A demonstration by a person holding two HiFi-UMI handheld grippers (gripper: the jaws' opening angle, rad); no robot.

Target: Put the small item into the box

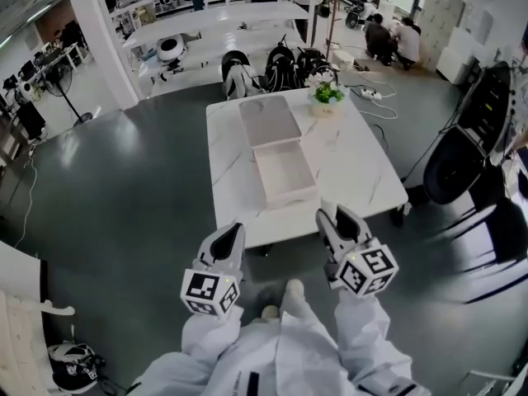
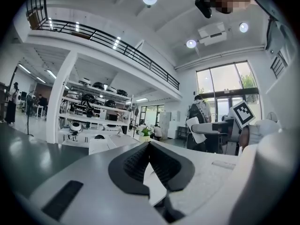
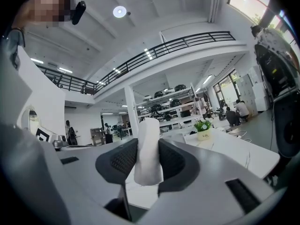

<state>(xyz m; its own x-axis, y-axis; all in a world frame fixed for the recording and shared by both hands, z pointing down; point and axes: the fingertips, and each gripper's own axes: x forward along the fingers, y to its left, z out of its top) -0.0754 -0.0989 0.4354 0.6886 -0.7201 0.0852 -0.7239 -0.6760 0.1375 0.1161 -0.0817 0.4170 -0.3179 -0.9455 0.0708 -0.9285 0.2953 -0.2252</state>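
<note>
Indoors, grey floor [image 1: 124, 180] rings the seemingly marble table [image 1: 363, 172] and box [image 1: 285, 176].

L gripper [image 2: 150, 143] jaws together; white table [image 2: 124, 139] w/ plant [image 2: 145, 132] ahead, marker cube [image 2: 243, 114] at right.

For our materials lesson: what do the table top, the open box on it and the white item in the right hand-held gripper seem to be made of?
Table top: glossy white with thin grey veins, probably marble or a marble-look laminate.
Box: matte white with thin straight walls, likely cardboard.
White item: matte with soft rounded edges, perhaps foam or rolled paper; the look leaves it open.
</note>
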